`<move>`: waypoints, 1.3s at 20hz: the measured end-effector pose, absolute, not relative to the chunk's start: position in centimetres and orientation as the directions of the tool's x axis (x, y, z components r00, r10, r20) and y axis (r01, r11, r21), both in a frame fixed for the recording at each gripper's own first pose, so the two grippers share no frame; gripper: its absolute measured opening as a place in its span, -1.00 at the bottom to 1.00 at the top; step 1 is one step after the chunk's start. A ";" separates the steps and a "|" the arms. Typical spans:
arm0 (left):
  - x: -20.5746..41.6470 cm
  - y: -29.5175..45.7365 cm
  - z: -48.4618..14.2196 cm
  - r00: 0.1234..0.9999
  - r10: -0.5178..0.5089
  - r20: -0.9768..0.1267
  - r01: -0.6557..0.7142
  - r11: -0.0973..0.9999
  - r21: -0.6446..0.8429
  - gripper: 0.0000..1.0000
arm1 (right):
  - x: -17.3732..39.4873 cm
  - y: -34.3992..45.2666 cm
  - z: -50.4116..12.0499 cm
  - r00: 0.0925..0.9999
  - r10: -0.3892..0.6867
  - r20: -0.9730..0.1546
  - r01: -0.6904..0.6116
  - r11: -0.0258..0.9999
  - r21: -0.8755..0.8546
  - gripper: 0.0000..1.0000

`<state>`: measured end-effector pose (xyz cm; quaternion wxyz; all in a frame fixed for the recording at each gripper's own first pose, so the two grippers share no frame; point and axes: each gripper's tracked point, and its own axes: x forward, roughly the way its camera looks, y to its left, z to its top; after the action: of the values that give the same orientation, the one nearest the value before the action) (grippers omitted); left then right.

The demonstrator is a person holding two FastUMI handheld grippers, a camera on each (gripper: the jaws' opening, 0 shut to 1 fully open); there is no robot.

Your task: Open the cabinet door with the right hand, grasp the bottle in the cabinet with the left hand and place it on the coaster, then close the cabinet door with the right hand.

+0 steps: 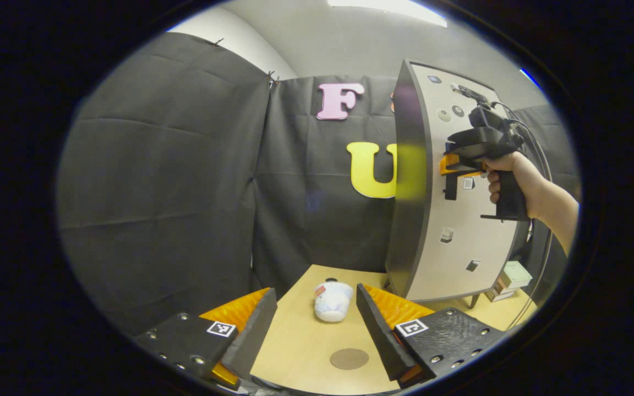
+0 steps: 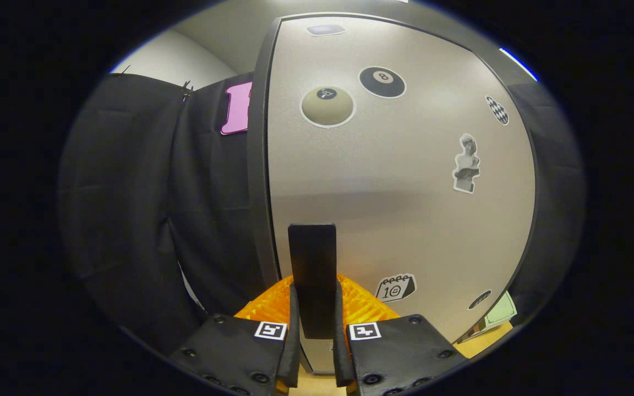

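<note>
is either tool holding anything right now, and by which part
The right tool is shut on the cabinet door's handle, gripping its lower end. The left tool is open and holds nothing.

My left hand-held gripper (image 1: 317,324) hangs low with its two fingers spread wide apart and nothing between them. My right hand-held gripper (image 2: 315,352) has its fingers drawn in close, both pressing on the upright dark handle (image 2: 312,275) between them. From the left gripper view, my right hand (image 1: 507,176) wraps the grip, forearm bare, held up at mid height and level.
</note>
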<state>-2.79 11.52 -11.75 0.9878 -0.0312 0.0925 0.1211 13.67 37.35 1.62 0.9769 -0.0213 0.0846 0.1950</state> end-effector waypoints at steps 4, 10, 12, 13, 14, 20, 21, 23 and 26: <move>-3.2 11.3 -11.9 0.949 0.246 -0.198 -0.264 0.962 -0.068 0.76 | 13.4 37.4 1.6 0.892 0.413 -0.183 -0.423 0.906 -0.019 -0.69; -4.0 11.1 -11.9 0.942 0.262 -0.209 -0.284 0.955 -0.081 0.76 | 12.1 36.9 1.7 0.864 0.470 -0.180 -0.481 0.877 -0.020 -0.80; -4.5 11.0 -11.6 0.942 0.266 -0.206 -0.284 0.957 -0.066 0.79 | 11.4 36.6 1.9 0.850 0.495 -0.179 -0.507 0.862 -0.025 -0.80; -4.7 10.7 -11.6 0.942 0.267 -0.205 -0.283 0.957 -0.057 0.79 | 11.0 36.5 1.9 0.842 0.509 -0.179 -0.521 0.853 -0.023 -0.80; -4.9 10.6 -11.5 0.942 0.267 -0.205 -0.283 0.958 -0.052 0.79 | 10.6 36.3 2.1 0.833 0.523 -0.181 -0.534 0.845 -0.019 -0.80; -5.6 8.5 -10.7 0.948 0.252 -0.194 -0.263 0.964 -0.034 0.76 | 9.4 34.9 2.0 0.778 0.608 -0.159 -0.613 0.790 0.024 -0.79; -5.8 8.1 -10.5 0.950 0.247 -0.192 -0.258 0.966 -0.030 0.76 | 9.3 34.6 2.0 0.768 0.621 -0.158 -0.623 0.781 0.038 -0.80; -6.0 7.4 -10.1 0.951 0.243 -0.189 -0.255 0.966 -0.043 0.76 | 9.0 34.1 2.0 0.753 0.638 -0.164 -0.643 0.766 0.025 -0.80; -6.3 6.6 -9.7 0.953 0.241 -0.186 -0.256 0.964 -0.065 0.78 | 8.3 33.2 1.9 0.730 0.662 -0.170 -0.668 0.744 0.032 -0.79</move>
<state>-6.27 6.58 -9.66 0.9871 -0.0442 0.0885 0.1259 8.33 33.22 1.89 0.9298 -0.0158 0.0855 0.3576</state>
